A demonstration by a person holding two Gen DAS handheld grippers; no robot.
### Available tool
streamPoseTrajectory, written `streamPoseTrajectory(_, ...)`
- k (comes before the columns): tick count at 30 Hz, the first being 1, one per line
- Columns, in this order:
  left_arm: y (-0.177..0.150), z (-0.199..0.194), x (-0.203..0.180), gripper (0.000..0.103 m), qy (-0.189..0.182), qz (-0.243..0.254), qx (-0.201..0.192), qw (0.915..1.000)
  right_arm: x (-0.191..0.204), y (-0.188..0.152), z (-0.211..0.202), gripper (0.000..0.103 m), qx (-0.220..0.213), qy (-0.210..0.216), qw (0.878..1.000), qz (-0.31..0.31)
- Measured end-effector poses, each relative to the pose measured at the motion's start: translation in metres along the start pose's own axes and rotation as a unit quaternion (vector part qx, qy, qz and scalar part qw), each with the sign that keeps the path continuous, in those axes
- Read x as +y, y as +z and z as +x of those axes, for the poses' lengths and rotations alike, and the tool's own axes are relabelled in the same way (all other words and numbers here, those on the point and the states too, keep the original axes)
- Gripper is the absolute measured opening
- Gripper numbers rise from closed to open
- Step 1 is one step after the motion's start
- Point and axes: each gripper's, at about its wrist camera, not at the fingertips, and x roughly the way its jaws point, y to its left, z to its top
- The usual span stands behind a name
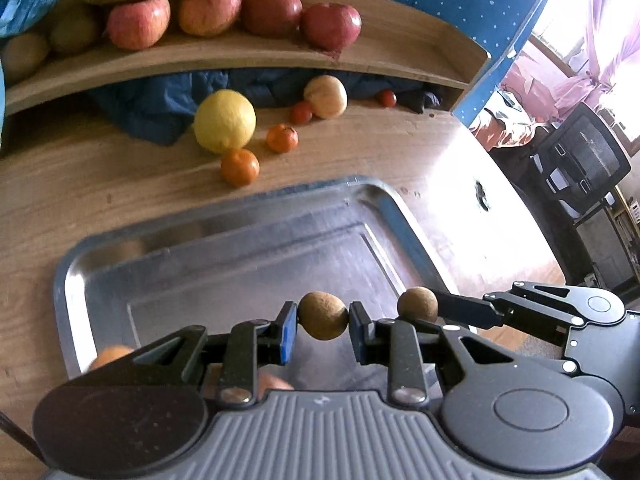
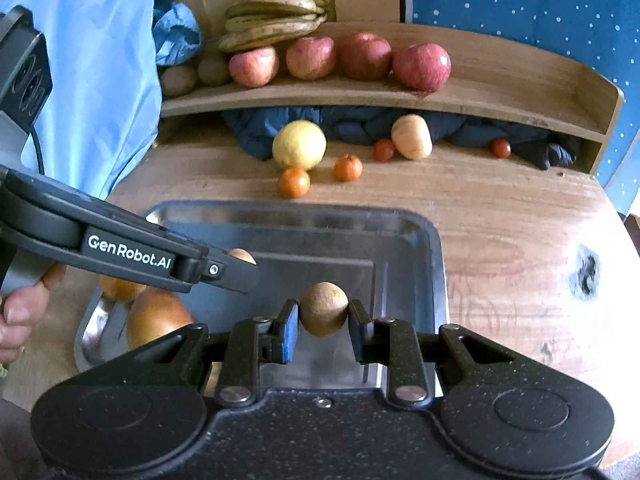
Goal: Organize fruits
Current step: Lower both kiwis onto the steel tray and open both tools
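Carrying one brown kiwi each, left gripper (image 1: 322,322) and right gripper (image 2: 323,315) jaws clamped over the tray (image 2: 434,272); lemon (image 2: 299,145), tangerines at twelve o'clock remain on the table (image 2: 500,240)

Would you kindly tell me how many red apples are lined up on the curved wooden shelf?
4, in one row on the curved wooden shelf: leftmost beneath the bananas, second, third, rightmost. More may hide behind the bananas.

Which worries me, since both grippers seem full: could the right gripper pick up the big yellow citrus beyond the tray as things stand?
Probably not yet. The right gripper is shut on a small brown fruit. The yellow citrus lies unobstructed beyond the tray, so only the occupied jaws stand in the way.
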Motion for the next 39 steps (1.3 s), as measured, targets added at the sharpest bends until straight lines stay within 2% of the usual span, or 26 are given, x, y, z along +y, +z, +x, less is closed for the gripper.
streamPoseTrajectory(16, -0.034, -0.004, -0.019, 0.03, 0.013, 0.0, 0.016, 0.9998, 0.011, -0.037, -0.009, 0.028, 0.023, 0.02, 0.999, -0.017)
streamPoseTrajectory(39, -0.039, 0.0, -0.026, 0.03, 0.025, -0.002, 0.027, 0.9993, 0.012, -0.04, -0.005, 0.028, 0.028, 0.02, 0.999, -0.03)
